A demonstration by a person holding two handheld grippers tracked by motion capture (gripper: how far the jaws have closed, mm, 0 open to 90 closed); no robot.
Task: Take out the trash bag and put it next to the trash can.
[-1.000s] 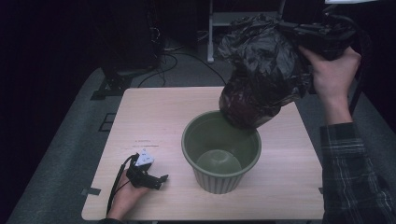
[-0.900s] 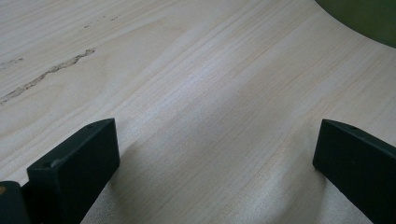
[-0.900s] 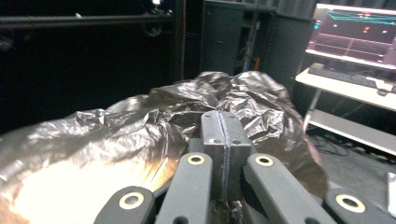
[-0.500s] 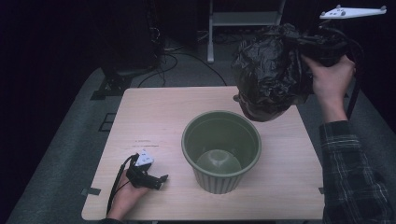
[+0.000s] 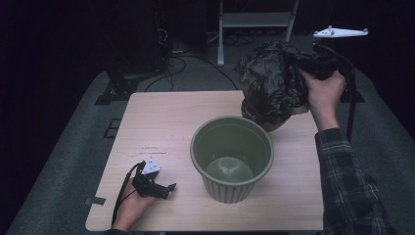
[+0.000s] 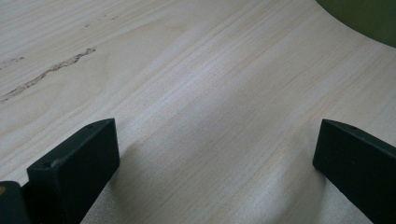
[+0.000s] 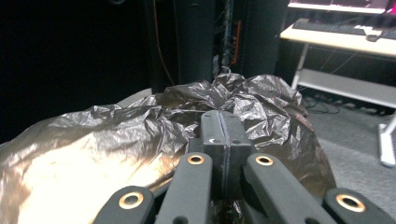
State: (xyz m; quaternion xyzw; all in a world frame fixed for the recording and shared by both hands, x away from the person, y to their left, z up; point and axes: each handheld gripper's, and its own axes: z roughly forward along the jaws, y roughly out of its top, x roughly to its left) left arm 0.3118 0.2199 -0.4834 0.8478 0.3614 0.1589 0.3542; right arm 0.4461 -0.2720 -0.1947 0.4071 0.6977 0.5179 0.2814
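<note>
1. While pinched in the closed right gripper (image 7: 225,140), black plastic bag (image 5: 274,85) hangs over the table's (image 5: 161,122) far right edge, beside green pot (image 5: 232,159).
2. Left gripper (image 5: 164,188) wide open, empty, resting near front-left edge; bare wood ahead.

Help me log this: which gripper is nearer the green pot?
Left. The left gripper rests on the table beside the pot; the right gripper holds the bag beyond it.

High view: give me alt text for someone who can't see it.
The right gripper, shut on a crumpled black plastic bag, holds it above the far right of a wooden table. A green ribbed pot stands near the middle, and the left gripper rests open near the front left.
</note>
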